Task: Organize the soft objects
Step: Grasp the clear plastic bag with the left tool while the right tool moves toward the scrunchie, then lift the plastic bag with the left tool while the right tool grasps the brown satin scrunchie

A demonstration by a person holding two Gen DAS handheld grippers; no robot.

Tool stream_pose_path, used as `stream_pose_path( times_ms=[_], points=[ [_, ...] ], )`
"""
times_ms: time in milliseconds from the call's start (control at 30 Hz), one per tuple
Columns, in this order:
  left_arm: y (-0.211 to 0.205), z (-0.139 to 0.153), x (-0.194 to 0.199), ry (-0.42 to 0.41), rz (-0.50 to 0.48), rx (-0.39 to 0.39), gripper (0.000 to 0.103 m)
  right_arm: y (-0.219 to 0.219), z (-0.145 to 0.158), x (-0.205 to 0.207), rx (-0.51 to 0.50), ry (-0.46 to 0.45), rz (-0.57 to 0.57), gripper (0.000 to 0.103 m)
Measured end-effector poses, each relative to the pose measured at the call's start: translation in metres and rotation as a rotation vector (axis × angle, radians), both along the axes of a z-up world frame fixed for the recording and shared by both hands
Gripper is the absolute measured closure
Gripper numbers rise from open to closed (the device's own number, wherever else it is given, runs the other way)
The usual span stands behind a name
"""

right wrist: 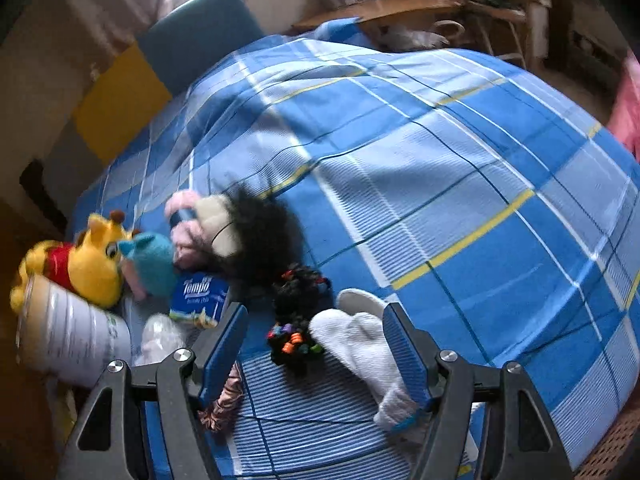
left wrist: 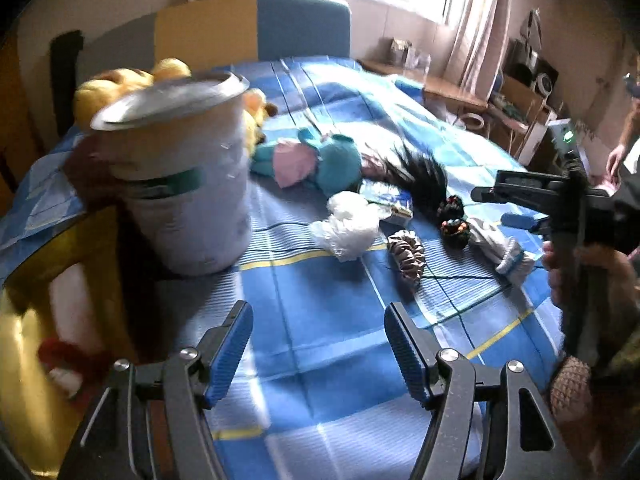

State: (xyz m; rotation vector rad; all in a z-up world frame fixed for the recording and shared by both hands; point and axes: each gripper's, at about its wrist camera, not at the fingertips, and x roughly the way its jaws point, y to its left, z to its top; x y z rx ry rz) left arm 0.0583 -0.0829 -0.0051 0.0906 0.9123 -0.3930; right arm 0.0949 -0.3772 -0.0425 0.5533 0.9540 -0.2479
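Both grippers are hovering over a bed (right wrist: 460, 184) with a blue plaid cover, stuff scattered all over it.

Left gripper (left wrist: 318, 346): fingers spread wide, nothing between them, just bare cover underneath. From its camera the white bucket (left wrist: 180, 184) stands at about 10 o'clock, with a yellow bear (left wrist: 112, 88) poking out behind its rim. At 12 o'clock there's a teal plush (left wrist: 320, 156) next to a black-haired doll (left wrist: 416, 172). Closer in, a white plastic bag (left wrist: 348, 226) at 12, and a brown scrunchie (left wrist: 408, 254) just right of it at 1. Black beaded scrunchies (left wrist: 454, 220) sit past that, then a white sock (left wrist: 500, 246) at 2 o'clock. The right gripper (left wrist: 516, 188) comes in from 3 o'clock, above the sock.

Right gripper (right wrist: 316, 348) from its own camera: fingers also wide, not squeezing anything. The sock (right wrist: 360, 340) lies between them, its cuff end by the right finger (right wrist: 404, 348); can't tell if it's touching. The black scrunchies (right wrist: 296, 308) are just left of the sock, a tissue pack (right wrist: 198, 296) at 10 o'clock, and the bucket (right wrist: 68, 332) tipped over at 9.
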Motion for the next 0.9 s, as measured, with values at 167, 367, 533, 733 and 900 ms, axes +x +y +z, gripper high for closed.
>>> stream_pose_path(
  times_ms=[167, 367, 533, 733, 900],
  points=[
    [-0.024, -0.019, 0.034, 0.036, -0.008, 0.019, 0.035, 0.012, 0.004, 0.003, -0.031, -0.012, 0.053, 0.032],
    [-0.055, -0.027, 0.067, 0.011, -0.044, 0.062, 0.034, 0.018, 0.006, 0.005, -0.035, -0.028, 0.085, 0.032],
    [-0.078, -0.038, 0.094, 0.010, -0.067, 0.083, 0.034, 0.022, 0.010, 0.005, -0.039, -0.048, 0.108, 0.032],
    [-0.090, -0.063, 0.121, 0.064, -0.072, 0.084, 0.051, 0.027, 0.012, 0.006, -0.046, -0.059, 0.138, 0.032],
    [-0.076, -0.078, 0.122, 0.092, -0.046, 0.036, 0.065, 0.035, 0.012, 0.009, -0.072, -0.057, 0.179, 0.032]
  ],
)
